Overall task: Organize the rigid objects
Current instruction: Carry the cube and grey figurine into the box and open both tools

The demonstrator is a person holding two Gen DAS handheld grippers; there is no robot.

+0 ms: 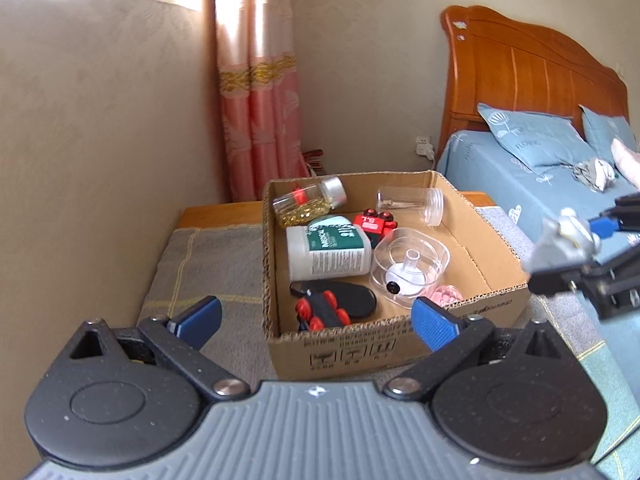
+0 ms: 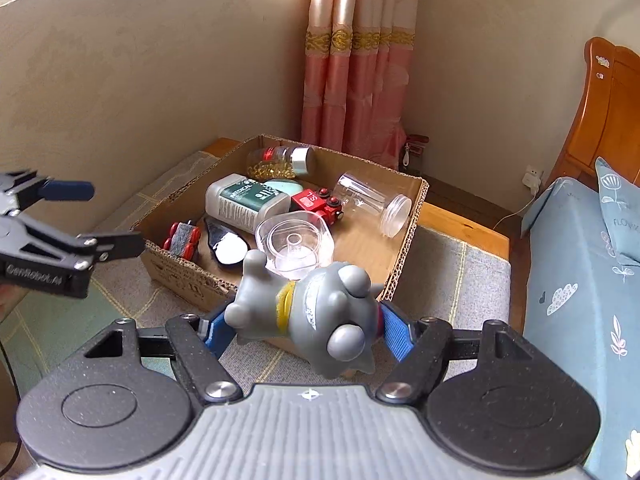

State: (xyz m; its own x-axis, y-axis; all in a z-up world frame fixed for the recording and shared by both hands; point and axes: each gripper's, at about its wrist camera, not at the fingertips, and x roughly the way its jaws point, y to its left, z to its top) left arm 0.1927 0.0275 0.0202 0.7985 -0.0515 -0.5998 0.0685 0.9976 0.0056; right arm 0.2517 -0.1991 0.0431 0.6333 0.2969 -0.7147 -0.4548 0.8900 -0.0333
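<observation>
Two grippers around one cardboard box [image 2: 404, 240]. Left of the box, the left gripper [image 2: 106, 216] hangs spread wide, nothing between its fingers. Just in front of the box's near corner, the right gripper [image 2: 302, 330] is clamped on a grey toy figure [image 2: 312, 308], blue pads on its flanks. Risk: the figure is rounded, smooth and lies askew, so it could twist out before it clears the box wall, or land on the clear plastic container [image 2: 294, 246] inside the near corner. Figure: grey, stubby limbs, yellow band, looks like hard moulded plastic.
</observation>
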